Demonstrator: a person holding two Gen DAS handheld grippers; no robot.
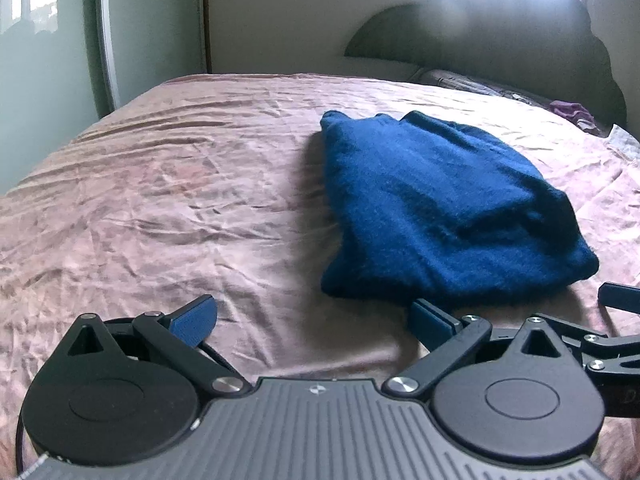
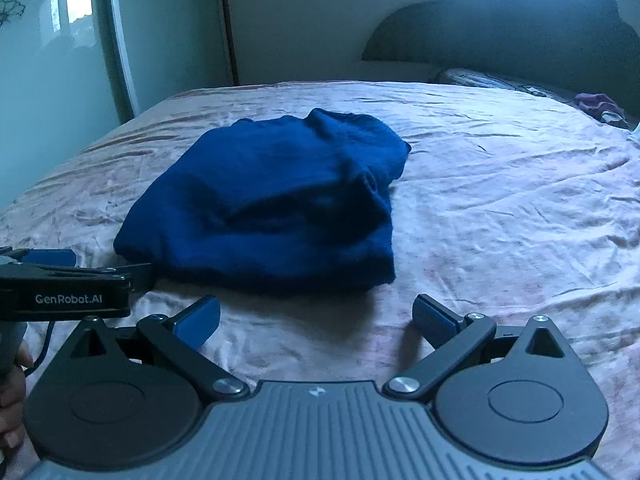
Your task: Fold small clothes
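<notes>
A dark blue knitted garment [image 1: 440,208] lies folded into a thick bundle on the bed [image 1: 160,200], which is covered with a wrinkled pink sheet. In the left wrist view the bundle sits right of centre, its near edge just beyond the right-hand blue pad of the left tongs [image 1: 312,320]. Those tongs are released, the two pads spread wide and gripping nothing, low over the sheet at the bottom of the frame. In the right wrist view the garment [image 2: 272,208] lies left of centre, and the right tongs [image 2: 316,316] are likewise spread wide and empty, short of the bundle's near edge. At the left edge of that view the left tongs [image 2: 76,268] show side-on, close by the bundle's lower left corner; whether they touch the cloth is hard to tell. A hand [image 2: 12,400] shows at the lower left edge. A dark headboard [image 2: 520,28] stands at the upper right, with a small purple cloth [image 2: 596,102] lying near it on the bed
</notes>
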